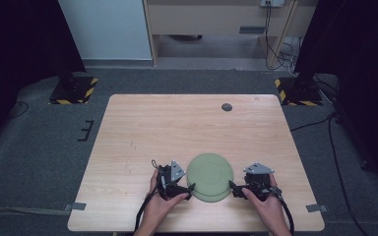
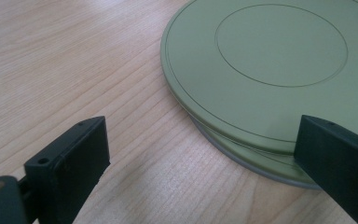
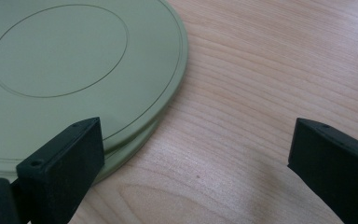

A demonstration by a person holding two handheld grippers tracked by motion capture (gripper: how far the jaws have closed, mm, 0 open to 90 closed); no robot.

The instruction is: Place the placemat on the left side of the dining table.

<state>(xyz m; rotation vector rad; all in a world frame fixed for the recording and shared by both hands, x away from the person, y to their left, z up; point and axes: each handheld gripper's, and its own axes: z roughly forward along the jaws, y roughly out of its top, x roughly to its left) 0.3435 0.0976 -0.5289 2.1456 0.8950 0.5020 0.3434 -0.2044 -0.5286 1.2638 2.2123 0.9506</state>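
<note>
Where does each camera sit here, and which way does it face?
High view: above the person's side, looking forward and down on the table; both hands and grippers flank the stacked green plates.
Left gripper view: rides the left gripper, fingers open, facing the plates' edge.
Right gripper view: rides the right gripper, fingers open, plates at its left.
All three views share the plates and the wood tabletop.

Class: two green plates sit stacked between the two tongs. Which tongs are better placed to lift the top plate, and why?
Left, narrowly. The left tongs are open, with one jaw over the top plate rim where the stack is offset. The right tongs are open too, mostly over bare table.
</note>
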